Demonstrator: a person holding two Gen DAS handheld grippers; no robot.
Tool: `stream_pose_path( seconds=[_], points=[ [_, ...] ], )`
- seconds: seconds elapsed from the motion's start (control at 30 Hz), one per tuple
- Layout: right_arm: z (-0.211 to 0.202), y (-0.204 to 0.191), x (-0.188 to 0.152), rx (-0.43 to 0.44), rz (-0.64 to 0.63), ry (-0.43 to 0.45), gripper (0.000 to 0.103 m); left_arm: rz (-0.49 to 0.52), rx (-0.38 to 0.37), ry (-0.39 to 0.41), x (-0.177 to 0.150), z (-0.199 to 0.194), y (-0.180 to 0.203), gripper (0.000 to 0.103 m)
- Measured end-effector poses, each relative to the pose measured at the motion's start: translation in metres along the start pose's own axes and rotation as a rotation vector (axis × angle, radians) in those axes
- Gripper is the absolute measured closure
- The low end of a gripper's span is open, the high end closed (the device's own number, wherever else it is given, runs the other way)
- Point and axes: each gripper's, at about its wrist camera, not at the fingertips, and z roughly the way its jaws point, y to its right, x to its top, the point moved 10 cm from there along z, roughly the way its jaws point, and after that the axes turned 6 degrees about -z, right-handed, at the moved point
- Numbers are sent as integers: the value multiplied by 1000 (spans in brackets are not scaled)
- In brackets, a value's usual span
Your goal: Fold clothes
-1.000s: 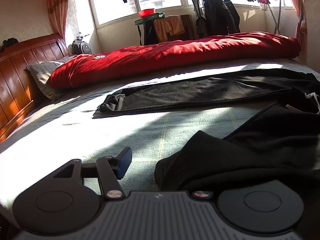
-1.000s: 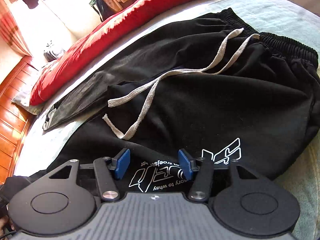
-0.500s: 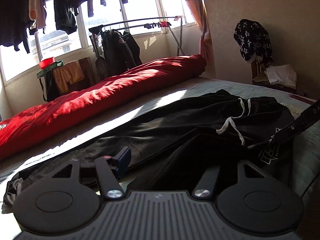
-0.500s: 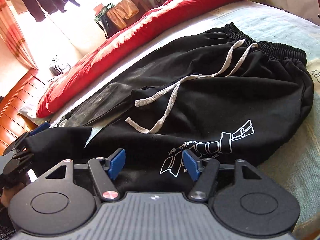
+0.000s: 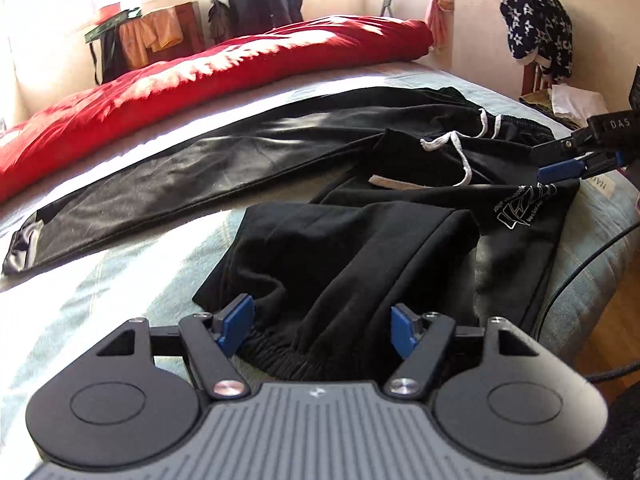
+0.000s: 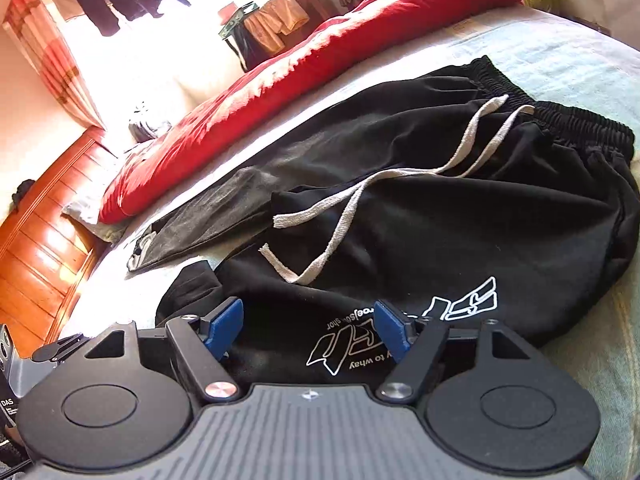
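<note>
Black sweatpants (image 5: pixel 360 248) are being spread across the pale green bed sheet (image 5: pixel 120 280), with one leg folded back over the other so that its elastic cuff (image 5: pixel 296 360) is lying at the near edge. The left gripper (image 5: pixel 322 326) is being held low over that cuff; its jaws have just been opening and are now being kept wide, the blue pads (image 5: pixel 236 322) clear of the cloth, nothing being gripped. The right gripper (image 6: pixel 308 326) is being held over the white printed logo (image 6: pixel 400 332) near the waistband (image 6: pixel 560 120); its jaws have likewise just been opening and are being kept wide, fabric lying below but not being pinched. The white drawstring (image 6: pixel 360 200) is being left trailing across the hip. A red quilt (image 5: pixel 200 80) is being lit by sun along the far side of the bed
</note>
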Motion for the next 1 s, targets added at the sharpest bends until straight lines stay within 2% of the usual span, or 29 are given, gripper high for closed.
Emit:
stream_pose_path(
  seconds=[0.03, 0.17, 0.23, 0.43, 0.5, 0.6, 0.7, 0.8, 1.0],
  points=[
    [4, -1, 2, 22, -8, -9, 27, -53, 5, -14, -3, -3, -7, 32],
    [19, -8, 8, 89, -45, -51, 25, -379, -44, -69, -15, -6, -30, 32],
    [24, -10, 11, 113, -60, -63, 23, -518, -115, -71, -21, -8, -32, 32],
    [36, -17, 16, 177, -79, -97, 23, -947, -342, -73, -44, -4, -43, 22],
    [38, -20, 15, 185, -94, -111, 23, -1054, -397, -74, -52, 3, -47, 19],
    [39, -18, 15, 185, -99, -124, 23, -1159, -428, -100, -64, 21, -49, 19],
    [38, -16, 15, 180, -98, -132, 22, -1218, -489, -92, -62, 38, -46, 18],
    [35, -11, 15, 162, -98, -136, 22, -1241, -537, -72, -53, 51, -43, 18],
    [30, -1, 13, 128, -89, -142, 21, -1211, -525, 44, -33, 34, -46, 18]
  ],
)
